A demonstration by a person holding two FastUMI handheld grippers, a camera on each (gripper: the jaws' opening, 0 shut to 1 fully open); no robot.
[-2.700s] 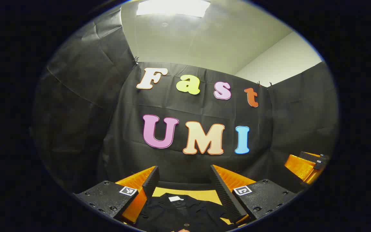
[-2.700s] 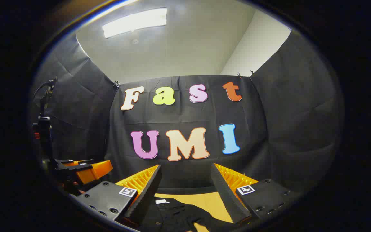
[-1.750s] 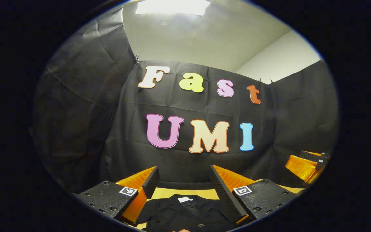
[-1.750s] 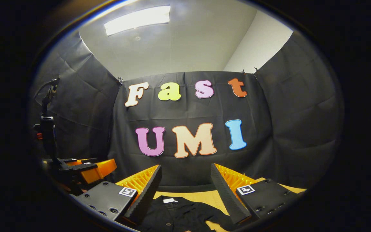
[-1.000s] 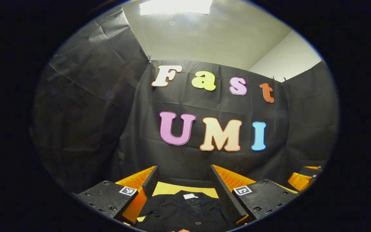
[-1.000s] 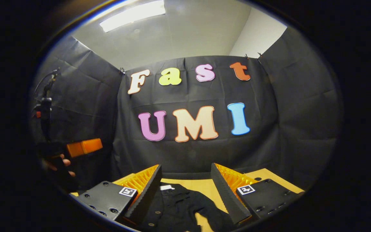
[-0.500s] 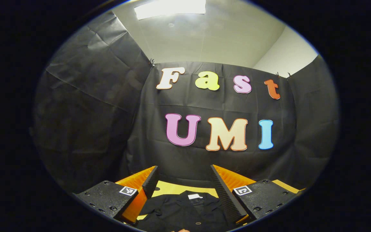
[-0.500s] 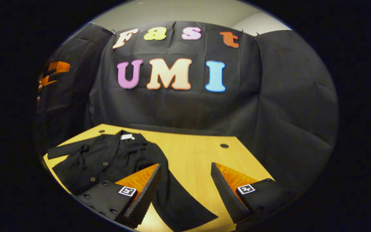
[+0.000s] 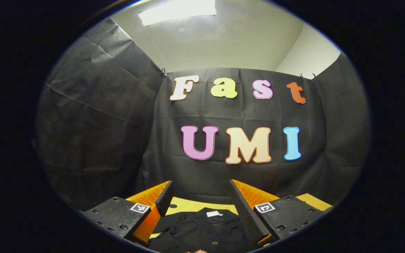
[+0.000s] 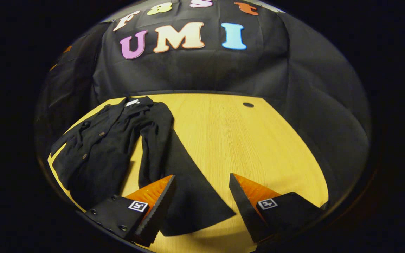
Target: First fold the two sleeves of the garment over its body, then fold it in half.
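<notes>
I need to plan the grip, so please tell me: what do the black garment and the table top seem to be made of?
The garment looks like thin, matte woven cloth, maybe cotton or a blend: it creases softly, lies limp and has buttons. The table looks like light wood or wood-look laminate, smooth with a slight sheen: fine straight grain lines run along it.

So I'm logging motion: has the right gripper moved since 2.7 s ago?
Yes. The right gripper tipped down: the booth wall slid up, and the table fills its view.
</notes>
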